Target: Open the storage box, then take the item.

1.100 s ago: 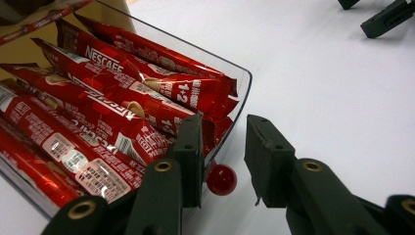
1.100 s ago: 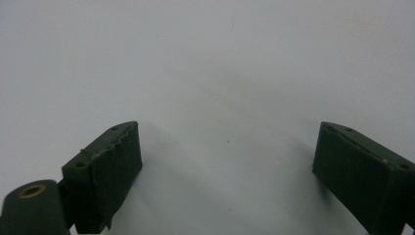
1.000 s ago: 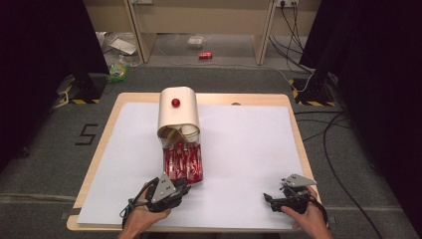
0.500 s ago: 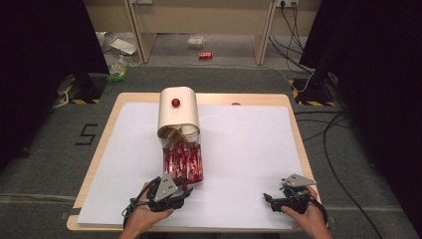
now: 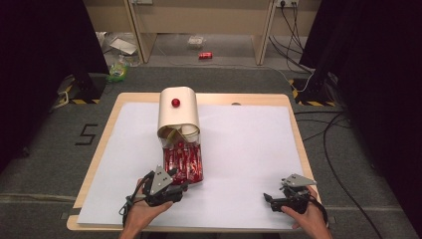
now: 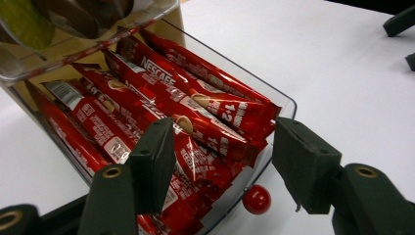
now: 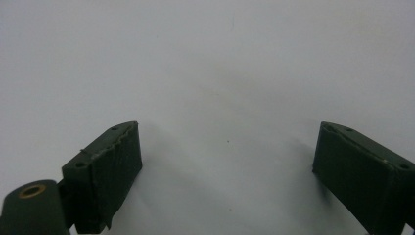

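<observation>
A cream dispenser box (image 5: 178,112) with a red knob on top lies on the white table sheet. Its clear drawer (image 5: 198,164) stands pulled out toward me, packed with several red Nescafé sachets (image 6: 195,105). My left gripper (image 5: 181,187) is at the drawer's near end, open, and its jaws straddle the drawer's front wall and the sachet ends (image 6: 222,147). A small red drawer knob (image 6: 256,199) sits just below the jaws. My right gripper (image 5: 269,199) rests near the front right of the table, open over bare white sheet (image 7: 227,147), holding nothing.
The wooden table's edge (image 5: 94,164) frames the white sheet (image 5: 249,144). The right gripper's dark jaw tips (image 6: 399,22) show far off in the left gripper view. A red can (image 5: 205,55) and litter lie on the floor beyond the table.
</observation>
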The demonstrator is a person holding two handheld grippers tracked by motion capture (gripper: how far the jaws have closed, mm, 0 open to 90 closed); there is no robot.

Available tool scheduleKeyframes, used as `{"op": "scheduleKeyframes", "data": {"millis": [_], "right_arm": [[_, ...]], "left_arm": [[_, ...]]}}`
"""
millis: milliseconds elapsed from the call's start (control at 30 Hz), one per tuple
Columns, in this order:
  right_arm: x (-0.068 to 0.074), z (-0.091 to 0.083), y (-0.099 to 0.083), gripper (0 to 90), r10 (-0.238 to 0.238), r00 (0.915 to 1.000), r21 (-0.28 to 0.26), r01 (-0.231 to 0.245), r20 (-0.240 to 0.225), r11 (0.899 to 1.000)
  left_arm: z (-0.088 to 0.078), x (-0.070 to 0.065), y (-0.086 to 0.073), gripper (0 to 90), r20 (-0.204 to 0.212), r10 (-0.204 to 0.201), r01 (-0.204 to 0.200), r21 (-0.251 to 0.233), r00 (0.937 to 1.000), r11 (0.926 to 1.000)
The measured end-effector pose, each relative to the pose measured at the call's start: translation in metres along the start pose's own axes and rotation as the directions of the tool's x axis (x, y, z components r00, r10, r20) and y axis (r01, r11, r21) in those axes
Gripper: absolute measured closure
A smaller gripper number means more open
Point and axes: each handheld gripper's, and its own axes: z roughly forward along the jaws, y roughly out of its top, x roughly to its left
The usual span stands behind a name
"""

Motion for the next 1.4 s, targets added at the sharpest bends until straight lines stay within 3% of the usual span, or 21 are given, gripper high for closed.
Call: {"op": "scheduleKeyframes", "data": {"millis": [400,767,1167,1400], "right_arm": [[0.000,0.000,0.000,11.2,-0.001,1.0000,-0.001,0.001,0.000,1.000],[0.000,0.000,0.000,11.1,0.000,1.0000,0.000,0.000,0.000,1.000],[0.000,0.000,0.000,11.1,0.000,1.0000,-0.001,0.000,0.000,1.000],[0.000,0.000,0.000,11.2,0.000,1.0000,-0.001,0.000,0.001,1.000]], "left_arm": [[0.008,0.004,0.010,36.3,-0.105,-0.045,0.045,-0.006,0.9935,0.9990],[0.022,0.011,0.016,37.5,-0.176,-0.083,0.083,-0.011,0.9808,0.9965],[0.032,0.018,0.020,47.0,-0.215,-0.094,0.100,0.020,0.9721,0.9947],[0.036,0.014,0.015,55.6,-0.214,-0.095,0.110,0.062,0.9723,0.9920]]}}
